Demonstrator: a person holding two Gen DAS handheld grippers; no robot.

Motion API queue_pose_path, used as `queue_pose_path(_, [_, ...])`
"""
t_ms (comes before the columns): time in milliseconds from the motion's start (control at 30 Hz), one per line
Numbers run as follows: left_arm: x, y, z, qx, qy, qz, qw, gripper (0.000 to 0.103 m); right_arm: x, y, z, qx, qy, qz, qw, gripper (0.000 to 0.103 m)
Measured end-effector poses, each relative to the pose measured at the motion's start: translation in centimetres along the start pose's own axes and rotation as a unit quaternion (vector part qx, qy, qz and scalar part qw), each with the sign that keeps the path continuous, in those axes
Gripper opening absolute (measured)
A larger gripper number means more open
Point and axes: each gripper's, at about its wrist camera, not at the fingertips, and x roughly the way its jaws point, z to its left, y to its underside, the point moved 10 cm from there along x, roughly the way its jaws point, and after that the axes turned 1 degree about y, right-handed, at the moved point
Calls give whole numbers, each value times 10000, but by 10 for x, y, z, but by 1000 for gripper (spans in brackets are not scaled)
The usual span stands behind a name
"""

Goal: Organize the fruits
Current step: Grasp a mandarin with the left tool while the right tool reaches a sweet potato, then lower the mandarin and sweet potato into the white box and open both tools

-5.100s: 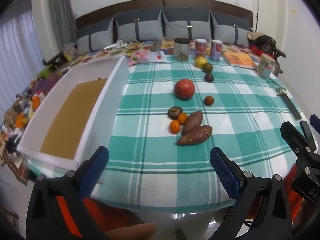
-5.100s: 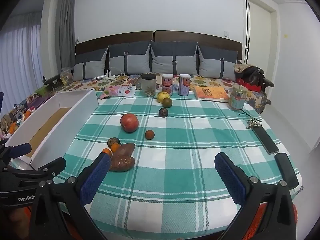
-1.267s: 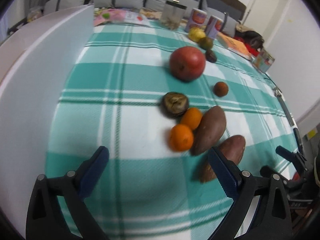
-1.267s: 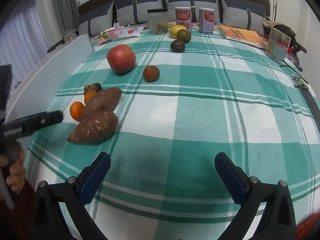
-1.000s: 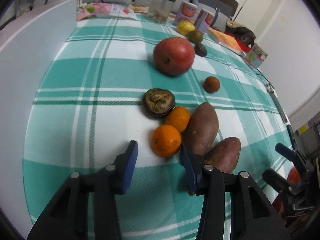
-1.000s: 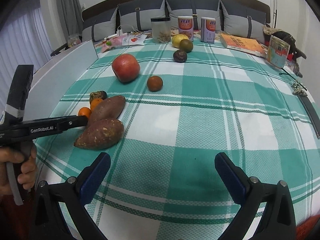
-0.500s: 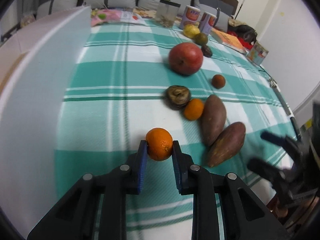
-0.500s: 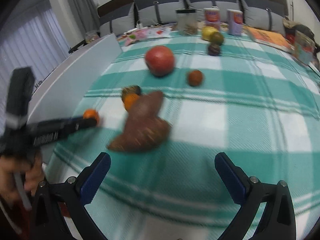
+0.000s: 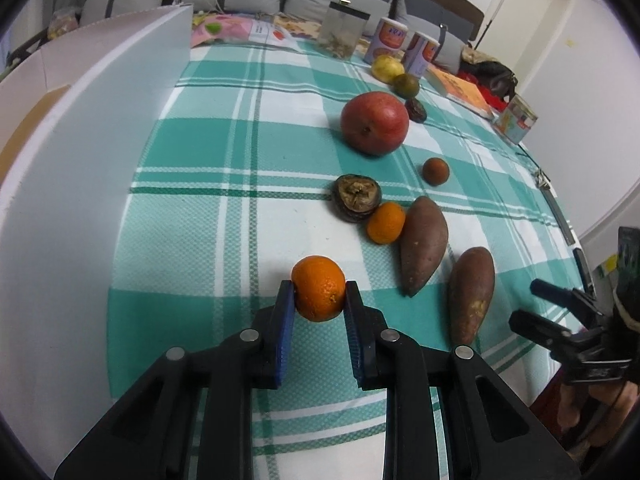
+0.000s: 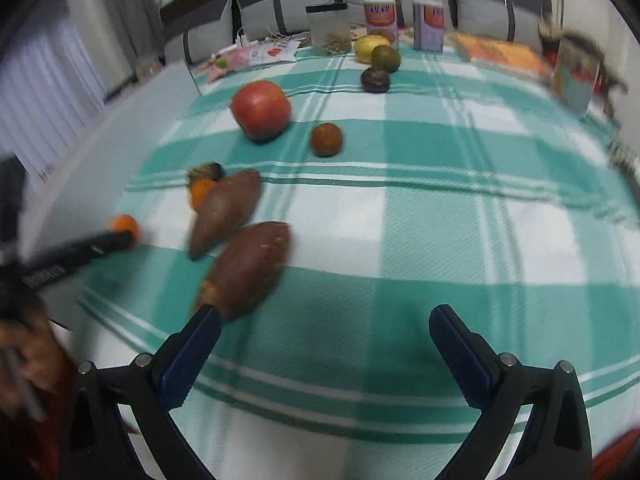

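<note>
My left gripper [image 9: 319, 300] is shut on a small orange [image 9: 318, 287], held just above the green plaid cloth beside the white box [image 9: 76, 152]; the orange also shows in the right wrist view [image 10: 125, 225]. On the cloth lie a second orange [image 9: 385, 222], a dark shrivelled fruit [image 9: 356, 197], two sweet potatoes [image 9: 423, 238] [image 9: 470, 292], a big red fruit [image 9: 374, 122] and a small brown-red fruit [image 9: 436, 171]. My right gripper [image 10: 324, 344] is open and empty, close in front of the nearer sweet potato [image 10: 247, 267].
A yellow fruit [image 9: 386, 67], a green one [image 9: 405, 85] and a dark one [image 9: 416, 109] sit further back by a jar [image 9: 340, 33] and two cans [image 9: 390, 38]. A book [image 9: 460, 89] and a tin [image 9: 516, 118] lie at the right.
My left gripper closed on the small orange and drew it left, away from the sweet potatoes, towards the white box. My right gripper moved in towards the nearer sweet potato.
</note>
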Motion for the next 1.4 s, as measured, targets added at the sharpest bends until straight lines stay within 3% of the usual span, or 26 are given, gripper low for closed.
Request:
queue_pose_path(67, [-2,2,0,2,-25,-2,10000,24,10,-7,14,309,-296,119,9990,101])
queue_pose_path(133, [-6,3,2,51,-96,-43,9999,24,25,-16,34,372,-435,194,9982,90])
queue_pose_path(200, [-12,2,5,72,-167,-106,9998,24,43,-17,44,102,-49,420,9991,52])
queue_pose_path(233, [-14,1,6,54,-180,-136,9997,24,49,-17,44,24,151,524,9985,44])
queue_pose_path(267, [-17,1,7,33,-184,-157,9997,24,49,-18,42,30,208,532,9984,43])
queue_pose_path(367, [-25,2,5,10,-126,-162,9998,24,41,-10,35,166,169,747,9969,42])
queue_pose_path(467, [-51,-7,-4,-294,302,-245,9988,24,18,-12,33,473,-279,662,9963,42])
queue_pose_path(533, [-84,-21,-7,-546,632,-364,9958,24,-1,-27,46,427,-503,521,9965,42])
queue_pose_path(600, [-129,-43,6,-747,696,-594,9930,24,-23,-55,79,275,-894,334,9951,42])
queue_pose_path(667, [-165,-59,25,-780,520,-832,9921,24,-42,-82,122,-31,-1267,156,9918,42])
queue_pose_path(800, [-220,-75,98,-857,-495,-1152,9884,24,-66,-108,248,-1042,-2097,108,9721,42])
queue_pose_path(900, [-211,-57,160,-1217,-1110,-809,9830,24,-44,-98,324,-1578,-2376,423,9575,42])
queue_pose_path(1000, [-183,-29,208,-1444,-1576,-292,9765,24,-3,-71,366,-1888,-2308,850,9507,42])
queue_pose_path(1167, [-161,-1,238,-1582,-1811,134,9706,26,54,-44,387,-2260,-1746,1220,9505,43])
queue_pose_path(1200, [-162,0,242,-1606,-1861,128,9692,30,62,-45,385,-2271,-1677,1214,9516,43])
queue_pose_path(1300, [-171,-2,250,-1728,-1982,-41,9648,62,58,-60,388,-2137,-1703,950,9572,52])
queue_pose_path(1400, [-180,-10,250,-1822,-1946,-335,9632,66,28,-87,374,-1890,-1887,516,9623,65])
